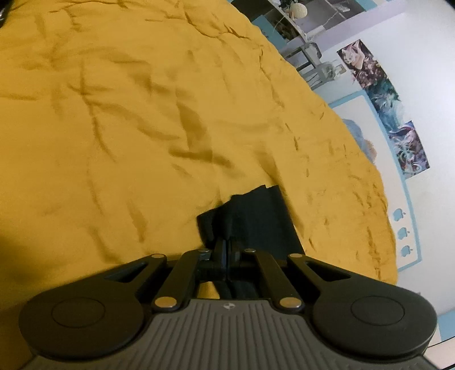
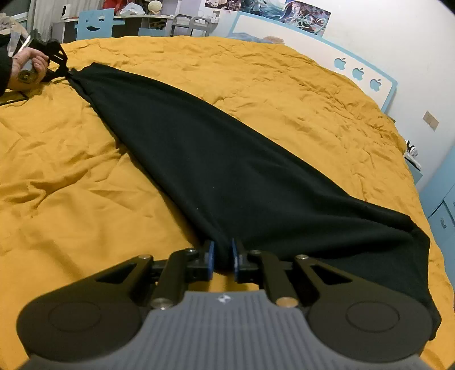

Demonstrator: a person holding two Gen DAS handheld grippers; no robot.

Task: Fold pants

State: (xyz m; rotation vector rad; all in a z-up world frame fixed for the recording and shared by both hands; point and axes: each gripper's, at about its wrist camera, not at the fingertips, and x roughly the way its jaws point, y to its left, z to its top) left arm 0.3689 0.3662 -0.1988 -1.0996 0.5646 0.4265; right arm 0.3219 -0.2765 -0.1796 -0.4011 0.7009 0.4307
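Black pants point(image 2: 221, 170) lie stretched diagonally across a yellow bed cover point(image 2: 71, 199). My right gripper point(image 2: 222, 253) is shut on the wide near end of the pants, bunched between its blue pads. My left gripper point(image 2: 66, 72) shows far at the upper left of the right wrist view, held by a hand, shut on the narrow far end. In the left wrist view the left gripper point(image 1: 226, 242) is shut on a black end of the pants point(image 1: 256, 219), which hangs just above the cover point(image 1: 128, 128).
A blue and white headboard point(image 2: 361, 74) with apple cut-outs lines the bed's right side. A desk and chairs point(image 2: 182, 22) stand beyond the far edge. A blue cabinet point(image 2: 443, 205) stands at the right. Posters point(image 1: 384, 99) hang on the wall.
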